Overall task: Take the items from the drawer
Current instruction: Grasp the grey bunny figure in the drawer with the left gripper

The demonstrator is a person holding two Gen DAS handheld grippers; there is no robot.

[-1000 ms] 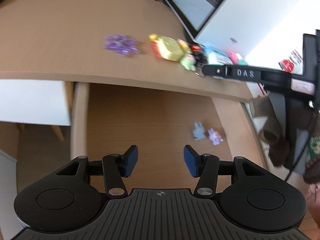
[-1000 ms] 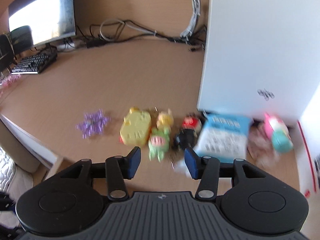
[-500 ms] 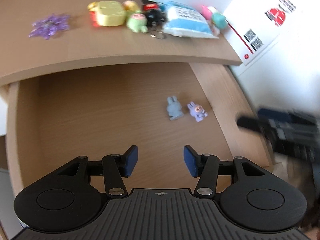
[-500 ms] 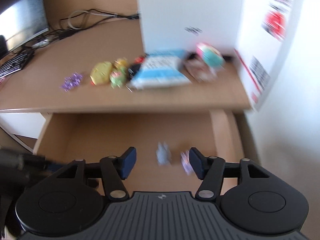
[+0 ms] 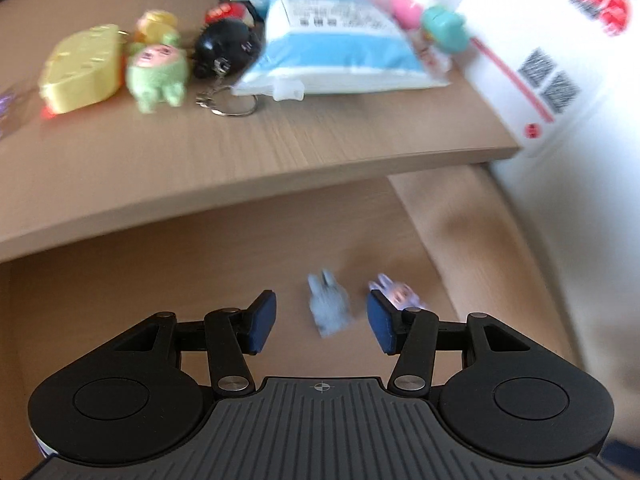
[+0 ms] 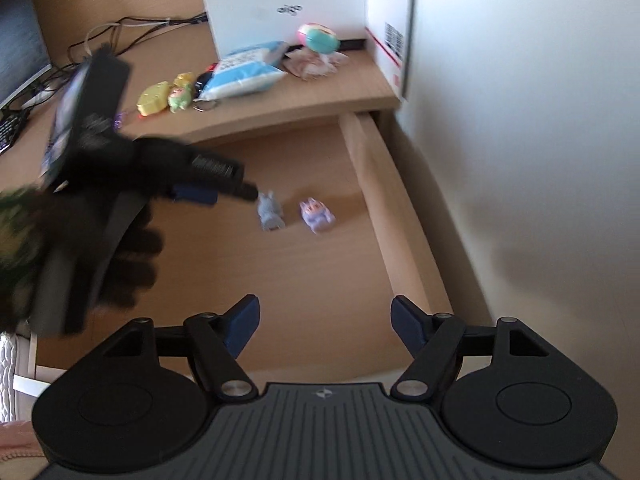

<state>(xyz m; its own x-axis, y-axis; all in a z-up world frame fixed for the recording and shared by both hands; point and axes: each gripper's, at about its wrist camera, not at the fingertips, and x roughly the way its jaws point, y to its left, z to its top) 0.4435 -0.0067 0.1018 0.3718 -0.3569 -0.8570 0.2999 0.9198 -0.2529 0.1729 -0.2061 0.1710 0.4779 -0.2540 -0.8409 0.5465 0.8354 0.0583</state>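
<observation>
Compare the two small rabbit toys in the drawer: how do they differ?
The grey-blue rabbit toy is plain in colour, while the lilac rabbit toy has a pinkish face. The grey-blue one lies between the open fingers of the left claw; the lilac one lies nearer the drawer's right wall. Both are small, eared and lie flat, apart.

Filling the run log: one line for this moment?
stage: reach | left gripper: open, nearing small grey rabbit figure | right gripper: open | wooden drawer: open

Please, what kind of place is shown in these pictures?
Probably a home office or study corner: a wooden desk with an open drawer, a monitor and keyboard, and cables behind.
</observation>
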